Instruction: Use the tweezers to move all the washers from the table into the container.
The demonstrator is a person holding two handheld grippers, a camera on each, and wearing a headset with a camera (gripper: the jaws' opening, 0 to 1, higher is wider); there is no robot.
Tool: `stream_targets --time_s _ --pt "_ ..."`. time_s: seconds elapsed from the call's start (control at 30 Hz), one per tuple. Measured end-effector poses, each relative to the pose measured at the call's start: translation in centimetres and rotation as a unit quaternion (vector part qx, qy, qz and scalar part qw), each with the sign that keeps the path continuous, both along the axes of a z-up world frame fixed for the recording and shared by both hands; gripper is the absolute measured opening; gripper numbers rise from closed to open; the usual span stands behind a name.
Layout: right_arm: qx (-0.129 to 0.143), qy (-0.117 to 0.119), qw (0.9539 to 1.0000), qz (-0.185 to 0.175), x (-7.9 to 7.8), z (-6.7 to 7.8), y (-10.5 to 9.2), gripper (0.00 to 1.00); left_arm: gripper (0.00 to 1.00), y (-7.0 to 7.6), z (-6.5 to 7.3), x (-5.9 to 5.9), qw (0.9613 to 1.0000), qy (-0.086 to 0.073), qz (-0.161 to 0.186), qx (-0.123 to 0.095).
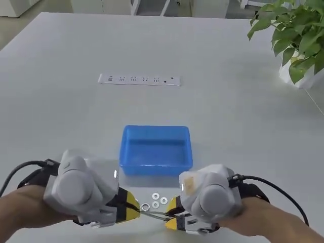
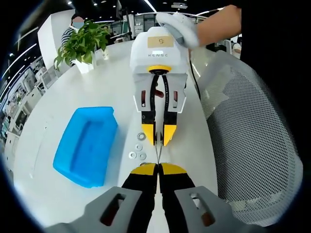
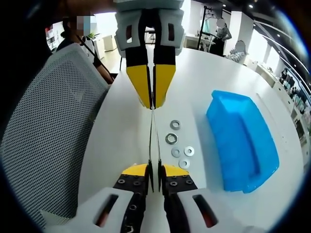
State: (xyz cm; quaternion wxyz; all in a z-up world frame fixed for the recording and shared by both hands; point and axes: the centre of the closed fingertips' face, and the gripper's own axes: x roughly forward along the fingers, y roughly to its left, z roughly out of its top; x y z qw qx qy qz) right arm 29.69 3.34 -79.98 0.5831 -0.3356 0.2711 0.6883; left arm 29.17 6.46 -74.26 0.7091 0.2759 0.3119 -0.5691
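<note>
So both claws are on the same tool right now. The left gripper [image 2: 158, 169] and the right gripper [image 3: 154, 170] point nose to nose, each with its yellow-tipped jaws squeezed down onto the thin silver metal tweezers [image 3: 153, 138], one at either end. The tweezers span the short gap between them, just above the white table [image 1: 228, 101]. Neither gripper has hold of anything else.

Progress-wise I'd say basically zero: the small flat silver metal washers [image 3: 171, 138] are all loose on the table. I count five in the right gripper view, and none is between the tweezer arms. They sit in a little cluster just beside the tweezers, on the side facing the bin, close to both sets of jaw tips.

Just past the washers is the blue rectangular plastic container [image 1: 156, 167], which looks empty. So every washer is left to move. My guess is the tweezers need settling into a working grip first.
</note>
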Motion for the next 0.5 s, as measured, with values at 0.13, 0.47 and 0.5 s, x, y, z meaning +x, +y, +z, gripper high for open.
stream_targets --time_s 0.13,0.47,0.5 --pt "0.006 0.001 1.0000 -0.003 -0.1 0.3 0.1 0.11 0.05 -0.6 1.2 0.2 0.9999 -0.006 -0.004 -0.011" --pt "0.023 0.000 0.9997 -0.009 -0.3 1.1 0.9 0.11 0.05 -1.9 3.4 0.1 0.9992 -0.023 -0.024 -0.021" --pt "0.025 0.000 0.9996 -0.009 -0.4 1.2 1.0 0.11 0.05 -2.1 3.6 0.1 0.9991 -0.024 -0.025 -0.025"
